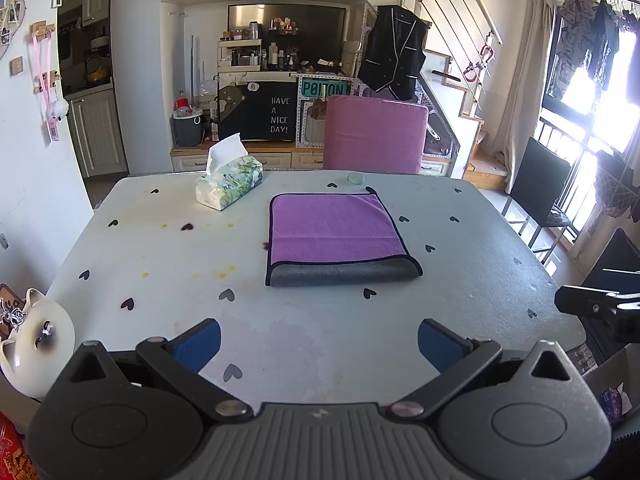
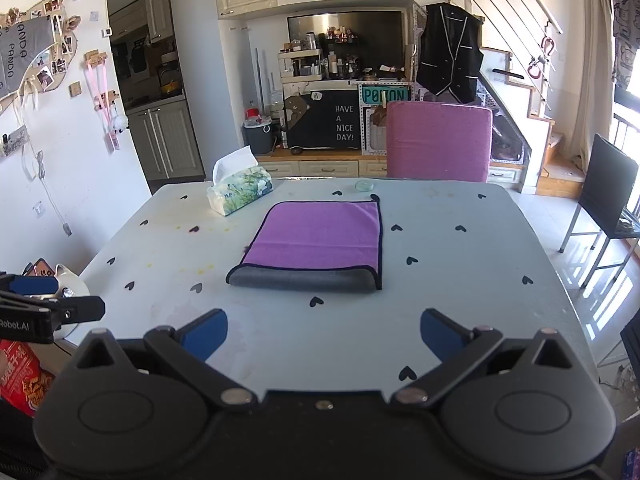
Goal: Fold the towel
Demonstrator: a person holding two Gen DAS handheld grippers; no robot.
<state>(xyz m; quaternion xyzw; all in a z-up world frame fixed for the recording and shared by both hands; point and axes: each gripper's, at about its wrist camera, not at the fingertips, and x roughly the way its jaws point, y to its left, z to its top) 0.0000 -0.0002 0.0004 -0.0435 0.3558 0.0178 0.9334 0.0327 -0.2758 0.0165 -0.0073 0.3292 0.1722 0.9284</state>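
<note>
The towel (image 1: pixel 338 236) lies flat near the middle of the table (image 1: pixel 500 280), already doubled over once: its purple face is up, and a grey band of the underside shows along the near edge at 6 o'clock, where the fold appears to run. A small hanging loop sits at the far right corner, at about 1 o'clock. The tissue box (image 1: pixel 229 184) stands well apart at 10 o'clock from the towel, and a small round disc (image 1: pixel 355 178) lies just beyond its far edge at 12 o'clock. The left gripper (image 1: pixel 319 344) hovers over the near table edge with its blue pads spread wide and nothing between them; the right gripper (image 2: pixel 324 336) does likewise, also empty. Both are well short of the cloth. Judged from this layout, a further fold is the likely step. To do it well, each gripper should pinch one corner of the same side, catching both layers together, lift only enough to clear the table, and carry that side across so the dark-trimmed edges meet squarely; a single-layer grip would probably let the lower layer drag and skew.
</note>
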